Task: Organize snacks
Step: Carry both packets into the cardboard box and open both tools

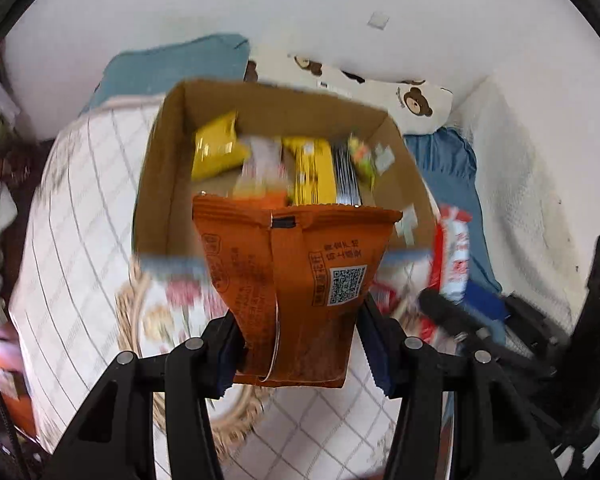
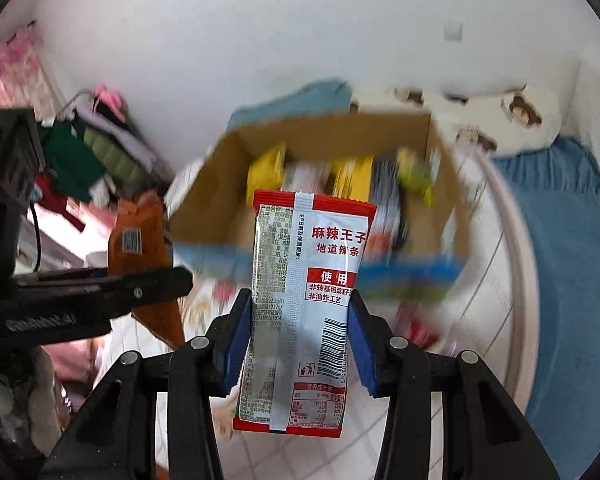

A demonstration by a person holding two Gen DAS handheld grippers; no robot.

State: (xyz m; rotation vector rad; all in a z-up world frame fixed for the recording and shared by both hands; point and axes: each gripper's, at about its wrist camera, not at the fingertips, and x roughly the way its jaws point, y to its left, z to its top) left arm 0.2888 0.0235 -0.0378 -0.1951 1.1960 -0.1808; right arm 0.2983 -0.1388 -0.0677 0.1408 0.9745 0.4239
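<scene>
My left gripper is shut on an orange snack packet, which stands upright between the blue pads with its QR-code side facing me. My right gripper is shut on a red-and-white packet, also upright, printed back showing. Both are held above and in front of an open cardboard box that contains yellow packets and several other snacks. The right wrist view shows the box behind the packet, and the left gripper with the orange packet at the left.
The box rests on a bed with a white checked quilt. A round woven mat with a floral centre lies below the grippers. A teal pillow and a bear-print pillow lie behind the box, with a blue sheet at the right and piled clothes at the left.
</scene>
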